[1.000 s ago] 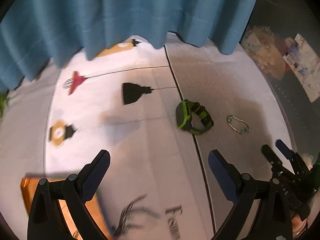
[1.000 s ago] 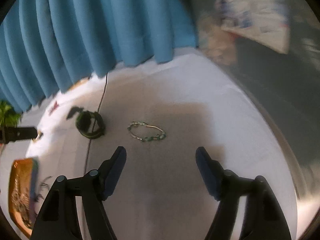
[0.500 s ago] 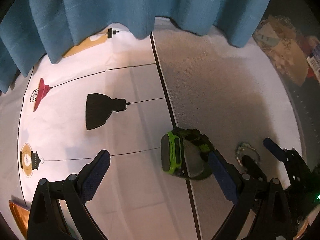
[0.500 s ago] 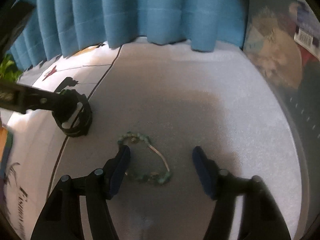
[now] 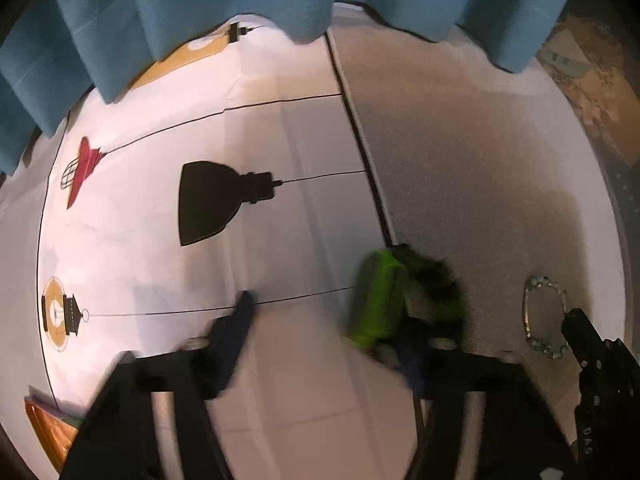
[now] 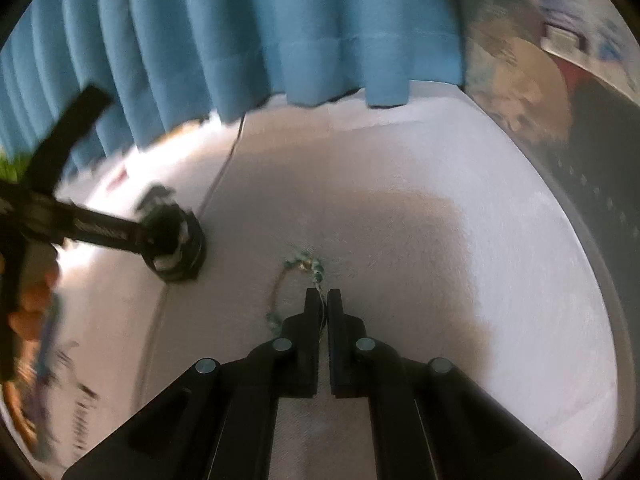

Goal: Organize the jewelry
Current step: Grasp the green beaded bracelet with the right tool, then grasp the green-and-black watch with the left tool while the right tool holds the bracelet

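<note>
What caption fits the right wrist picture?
Right hand-held gripper pinches the bracelet; left hand-held gripper reaches the watch.

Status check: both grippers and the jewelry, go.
Right gripper shut on beaded bracelet. Left gripper open, straddling green watch. Nothing blocking.

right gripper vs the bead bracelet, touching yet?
Touching. In the right wrist view the right gripper has its jaws nearly shut with the thin strand of the bead bracelet running straight in between the fingertips, on the grey cloth.
</note>
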`<state>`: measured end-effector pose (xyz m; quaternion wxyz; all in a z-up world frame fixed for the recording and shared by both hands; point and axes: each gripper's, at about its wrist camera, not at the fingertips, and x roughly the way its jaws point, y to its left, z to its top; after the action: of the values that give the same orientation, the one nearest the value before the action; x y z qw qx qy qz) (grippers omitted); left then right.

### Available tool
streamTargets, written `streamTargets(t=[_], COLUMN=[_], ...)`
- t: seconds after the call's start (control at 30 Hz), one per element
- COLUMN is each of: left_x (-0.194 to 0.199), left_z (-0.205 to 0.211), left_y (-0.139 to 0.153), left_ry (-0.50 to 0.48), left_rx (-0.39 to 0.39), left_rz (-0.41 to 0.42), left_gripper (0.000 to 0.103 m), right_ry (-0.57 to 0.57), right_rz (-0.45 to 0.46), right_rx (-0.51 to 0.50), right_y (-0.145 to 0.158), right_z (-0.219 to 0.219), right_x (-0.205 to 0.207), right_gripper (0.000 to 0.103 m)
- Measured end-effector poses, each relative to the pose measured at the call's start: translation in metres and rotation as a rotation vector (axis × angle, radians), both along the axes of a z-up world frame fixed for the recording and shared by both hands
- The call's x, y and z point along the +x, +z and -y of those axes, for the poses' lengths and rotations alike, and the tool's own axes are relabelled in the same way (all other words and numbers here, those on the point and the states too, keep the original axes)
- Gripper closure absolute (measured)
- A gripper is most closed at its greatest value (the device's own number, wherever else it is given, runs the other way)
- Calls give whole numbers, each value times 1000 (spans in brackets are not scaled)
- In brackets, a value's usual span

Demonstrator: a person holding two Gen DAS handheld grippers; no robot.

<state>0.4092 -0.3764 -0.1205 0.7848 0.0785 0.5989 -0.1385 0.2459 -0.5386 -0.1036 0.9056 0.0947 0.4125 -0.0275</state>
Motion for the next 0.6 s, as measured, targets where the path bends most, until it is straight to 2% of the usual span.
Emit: streamTargets(t=[0.03, 0.1, 0.2, 0.33, 0.47, 0.6], left_x=[0, 1, -4, -16, -38, -71], left_z=[0, -1, -5, -16, -34, -54], left_y=[2, 5, 8, 19, 42, 70], left_ry=[-11, -20, -26, -22, -23, -33], left_rx=[-17, -27, -19, -44, -91, -105], left_rz=[-7, -12, 5, 14, 36, 103], left_gripper=[83, 87, 89, 89, 89, 89], right_ry=[-6, -14, -21, -22, -35, -36], right_rz=[12, 37, 62, 85, 109, 126], right_rx=[11, 15, 17, 30, 54, 11], right_y=[3, 10, 19, 31, 47, 63], right_z=[0, -2, -6, -11, -14, -32], right_x=[-3, -11, -22, -35, -50, -65], right_gripper=[99, 99, 99, 99, 99, 99])
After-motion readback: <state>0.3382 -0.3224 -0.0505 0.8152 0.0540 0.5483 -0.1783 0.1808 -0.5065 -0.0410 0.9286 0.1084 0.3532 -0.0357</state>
